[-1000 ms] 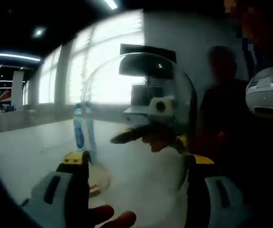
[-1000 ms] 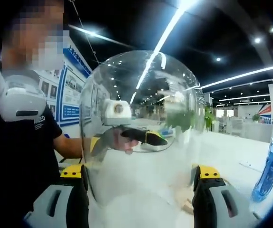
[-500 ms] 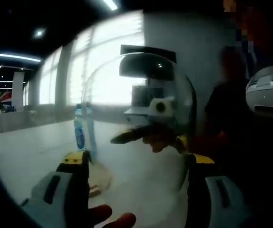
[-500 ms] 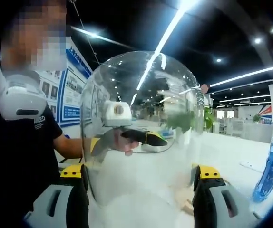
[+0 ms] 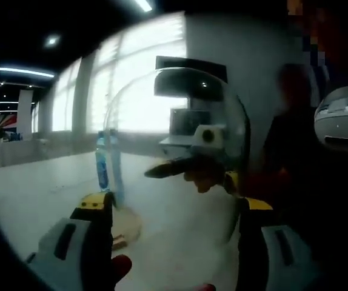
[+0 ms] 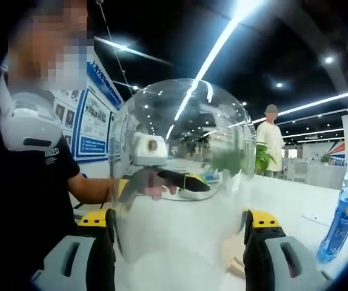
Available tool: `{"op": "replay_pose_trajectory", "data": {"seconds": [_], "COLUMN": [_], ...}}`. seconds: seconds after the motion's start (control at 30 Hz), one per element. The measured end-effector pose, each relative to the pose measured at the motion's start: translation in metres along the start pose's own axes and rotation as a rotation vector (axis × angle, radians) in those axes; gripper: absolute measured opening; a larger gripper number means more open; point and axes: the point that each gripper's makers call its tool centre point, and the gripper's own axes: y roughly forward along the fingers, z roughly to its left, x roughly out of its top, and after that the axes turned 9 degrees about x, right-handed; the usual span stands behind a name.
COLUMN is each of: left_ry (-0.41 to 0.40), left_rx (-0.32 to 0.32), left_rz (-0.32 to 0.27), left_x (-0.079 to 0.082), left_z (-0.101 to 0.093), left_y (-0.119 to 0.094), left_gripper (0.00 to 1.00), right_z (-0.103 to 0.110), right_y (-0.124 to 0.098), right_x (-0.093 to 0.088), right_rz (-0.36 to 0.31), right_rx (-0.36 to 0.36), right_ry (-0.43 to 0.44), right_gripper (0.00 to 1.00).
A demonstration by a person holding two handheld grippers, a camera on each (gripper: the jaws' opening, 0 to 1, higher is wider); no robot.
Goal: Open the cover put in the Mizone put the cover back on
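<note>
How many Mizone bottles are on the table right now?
1. The Mizone bottle stands upright on the white table, outside the clear dome cover; in the left gripper view it shows behind the cover's edge.

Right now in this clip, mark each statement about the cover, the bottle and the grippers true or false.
1. The clear dome cover sits between both grippers' fingers. True.
2. The Mizone bottle is under the cover. False: it stands outside, on the white table.
3. The bottle lies on its side. False: it stands upright.
4. The left gripper shows through the dome. True.
5. The bottle's cap is blue. True.
</note>
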Motion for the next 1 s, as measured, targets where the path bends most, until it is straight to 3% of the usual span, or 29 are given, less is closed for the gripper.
{"op": "replay_pose_trajectory", "data": {"seconds": [0.2,0.3,0.37,0.57,1.0], "left_ry": [-0.009,-0.088,-0.03,0.006,0.027], "left_rx": [0.013,0.018,0.05,0.083,0.132], "left_rz": [-0.016,-0.11,-0.12,-0.117,-0.098], "left_x": [0.003,0.025,0.03,0.033,0.022], "left_z": [0.001,0.006,0.01,0.011,0.023], "left_y": [-0.005,-0.017,-0.024,-0.034,-0.045], "left_gripper": [0.72,0.66,0.65,0.62,0.61], "right_z": [0.001,0.002,0.001,-0.001,-0.002], "right_y": [-0.012,-0.019,-0.023,-0.035,-0.056], "right_x": [0.006,0.011,0.012,0.018,0.022], "right_rz": [-0.051,-0.078,-0.09,-0.135,-0.123], "right_rx": [-0.008,-0.018,-0.031,-0.064,-0.126], "right_ry": [0.012,0.007,0.006,0.008,-0.024], "right_gripper": [0.75,0.71,0.71,0.67,0.61]}}
